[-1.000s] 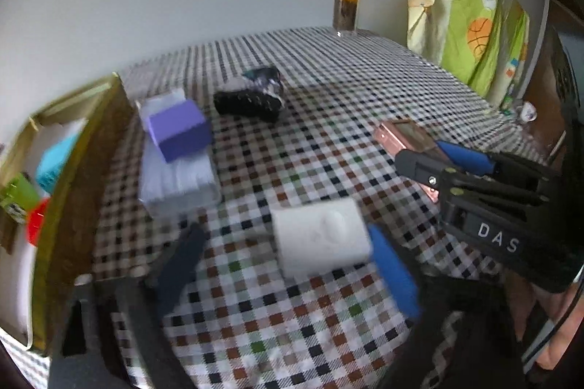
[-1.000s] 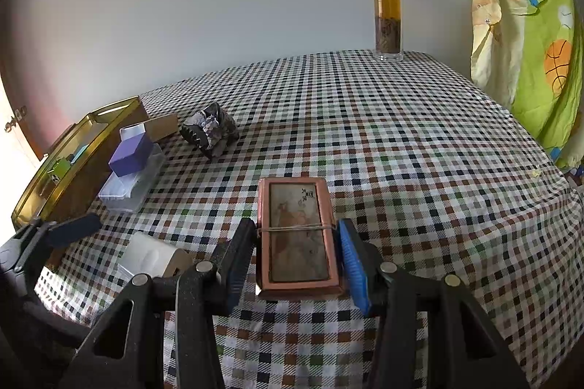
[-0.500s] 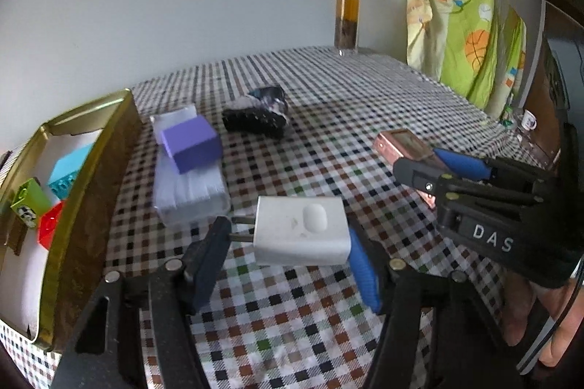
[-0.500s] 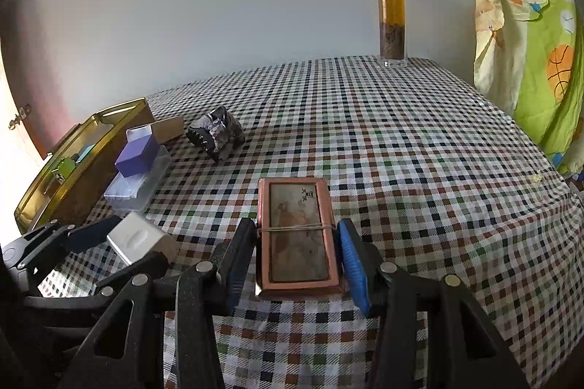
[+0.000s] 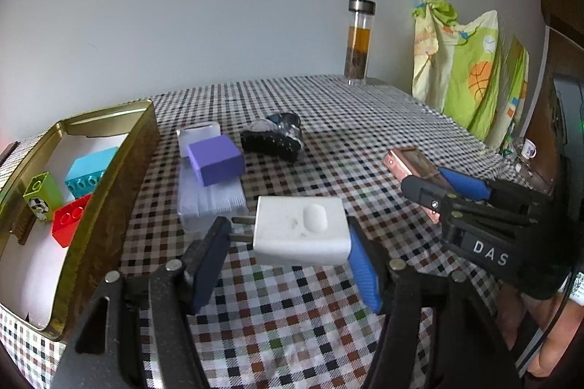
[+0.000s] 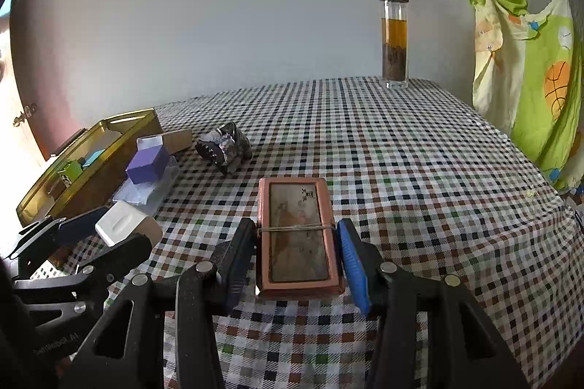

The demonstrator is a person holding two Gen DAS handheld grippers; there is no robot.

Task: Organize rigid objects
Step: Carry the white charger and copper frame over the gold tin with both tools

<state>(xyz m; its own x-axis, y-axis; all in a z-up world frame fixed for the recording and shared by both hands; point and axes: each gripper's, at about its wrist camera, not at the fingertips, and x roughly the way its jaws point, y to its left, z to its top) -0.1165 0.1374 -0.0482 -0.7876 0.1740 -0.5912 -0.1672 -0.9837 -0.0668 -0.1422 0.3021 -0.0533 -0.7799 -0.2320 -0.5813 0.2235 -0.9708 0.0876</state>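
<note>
Above the checked cloth:
Left gripper: pinching a white plug — lifted.
Right gripper: clamped on a pink case — beside.

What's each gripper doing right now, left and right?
Left gripper: closed on the white charger, lifted off the table.
Right gripper: closed on the pink tin, low over the tablecloth.
</note>
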